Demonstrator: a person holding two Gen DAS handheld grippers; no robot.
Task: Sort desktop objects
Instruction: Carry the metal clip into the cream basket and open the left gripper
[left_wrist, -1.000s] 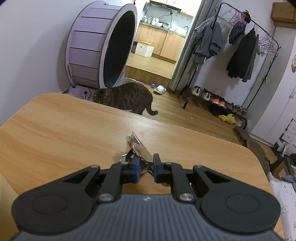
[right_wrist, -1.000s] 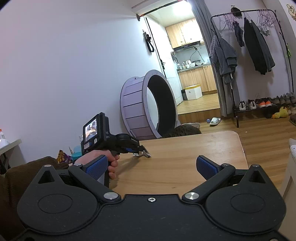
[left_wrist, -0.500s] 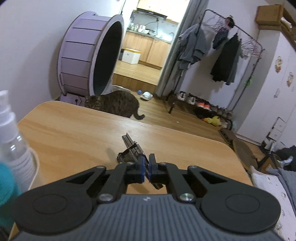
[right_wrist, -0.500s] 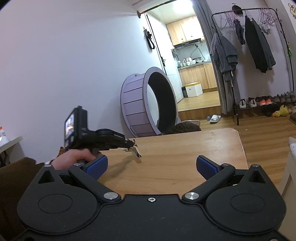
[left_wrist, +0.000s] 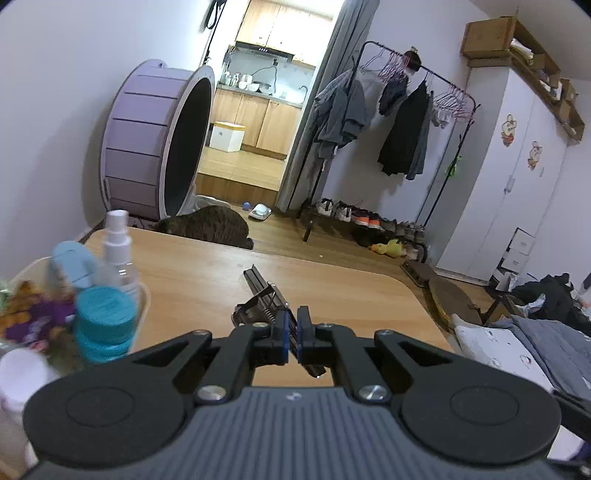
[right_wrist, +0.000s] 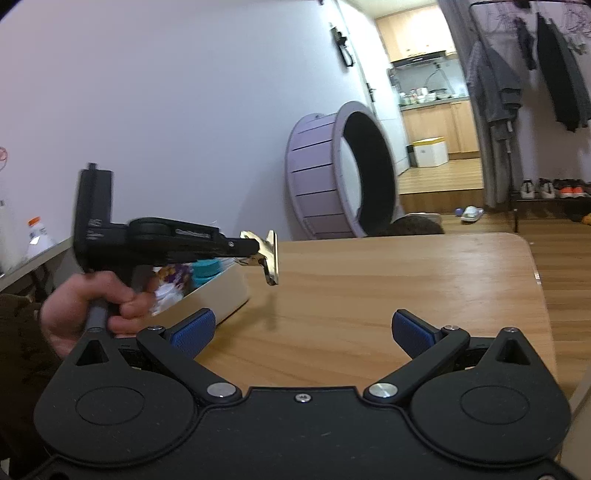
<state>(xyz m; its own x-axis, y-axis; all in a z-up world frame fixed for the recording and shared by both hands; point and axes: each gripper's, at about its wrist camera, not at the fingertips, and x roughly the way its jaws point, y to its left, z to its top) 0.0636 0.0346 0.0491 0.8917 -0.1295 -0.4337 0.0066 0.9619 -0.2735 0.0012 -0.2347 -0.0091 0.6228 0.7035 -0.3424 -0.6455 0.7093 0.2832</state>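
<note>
Bench: wood, mostly bare. Storage tray: at bench's left edge, filled with bottles. Right gripper: wide, empty. Left gripper: clamped on metal spring clip, held above bench beside tray. Clip judged light, rigid, slippery; grip flat handle, not spring.

The left tool is clamped on a metal clip, held clear above the wooden surface. At near left a cream bin holds a clear spray bottle, a teal-lidded jar and blurred purple packets. Beyond the surface's far edge a tabby cat sits beside a purple wheel.
</note>
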